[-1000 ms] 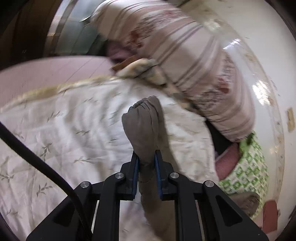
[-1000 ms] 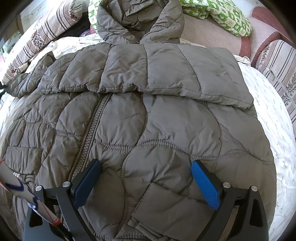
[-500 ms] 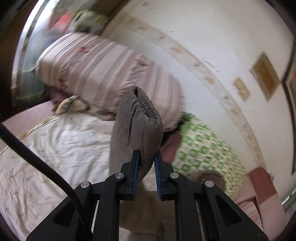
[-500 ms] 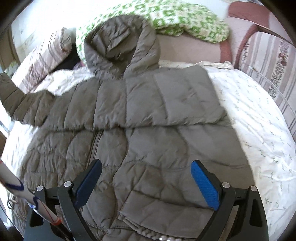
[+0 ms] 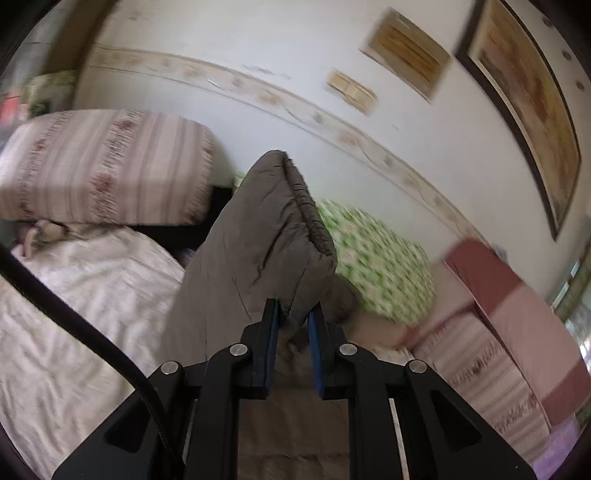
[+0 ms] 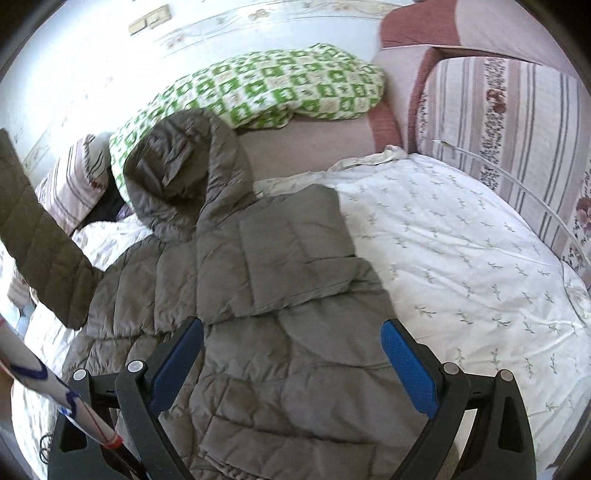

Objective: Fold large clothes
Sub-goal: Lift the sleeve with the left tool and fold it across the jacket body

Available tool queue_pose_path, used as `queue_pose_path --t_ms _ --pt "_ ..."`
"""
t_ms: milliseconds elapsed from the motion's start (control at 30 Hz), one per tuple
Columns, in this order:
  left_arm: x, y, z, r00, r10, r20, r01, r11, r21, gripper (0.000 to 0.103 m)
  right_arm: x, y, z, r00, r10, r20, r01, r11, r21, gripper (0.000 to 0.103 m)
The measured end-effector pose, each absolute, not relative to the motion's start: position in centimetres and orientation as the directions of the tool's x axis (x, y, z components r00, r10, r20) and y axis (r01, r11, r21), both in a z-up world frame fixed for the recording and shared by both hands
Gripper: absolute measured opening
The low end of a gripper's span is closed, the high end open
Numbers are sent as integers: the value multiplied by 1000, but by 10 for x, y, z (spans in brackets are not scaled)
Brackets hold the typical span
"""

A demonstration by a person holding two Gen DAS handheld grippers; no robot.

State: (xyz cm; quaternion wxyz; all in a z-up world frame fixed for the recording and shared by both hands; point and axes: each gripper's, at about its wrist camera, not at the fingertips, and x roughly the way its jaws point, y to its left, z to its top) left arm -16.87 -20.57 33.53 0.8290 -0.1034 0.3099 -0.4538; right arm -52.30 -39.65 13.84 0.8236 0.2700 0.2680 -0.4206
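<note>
A grey-brown quilted hooded jacket (image 6: 280,332) lies front up on the white bed (image 6: 461,266), hood (image 6: 177,166) toward the wall. One sleeve lies folded across its chest (image 6: 291,251). My left gripper (image 5: 293,314) is shut on the other sleeve's cuff (image 5: 273,229) and holds it up in the air; that raised sleeve also shows at the left of the right wrist view (image 6: 37,243). My right gripper (image 6: 291,354) is open and empty, above the jacket's lower part.
A green-and-white checked blanket (image 6: 266,88) lies past the hood by the wall. Striped pillows sit at the right (image 6: 509,122) and the far left (image 5: 107,166). A reddish headboard cushion (image 6: 417,29) is at the back. A white stick (image 6: 55,391) crosses the lower left.
My left gripper has lifted the sleeve cuff off the bed and swung it up and rightward. My right gripper has pulled back from the jacket, so the hood and bed show.
</note>
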Motion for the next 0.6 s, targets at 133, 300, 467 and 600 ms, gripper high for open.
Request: queue_pose_path --t_ms 133,300,467,600 --pt "-207 -252 316 333 -828 -450 729 529 -434 15 -538 -402 144 503 -563 -656 846 478 238 100" --pt "-248 -298 276 252 -828 -501 760 490 -427 15 -552 -409 147 498 -576 -648 855 451 257 100" --pt "-279 -336 211 171 -790 -588 774 477 -416 15 -562 -417 149 496 -579 -647 861 428 277 100" --pt "-300 -358 158 111 -736 -668 783 479 -397 16 -567 -419 149 488 -583 -649 866 417 277 100"
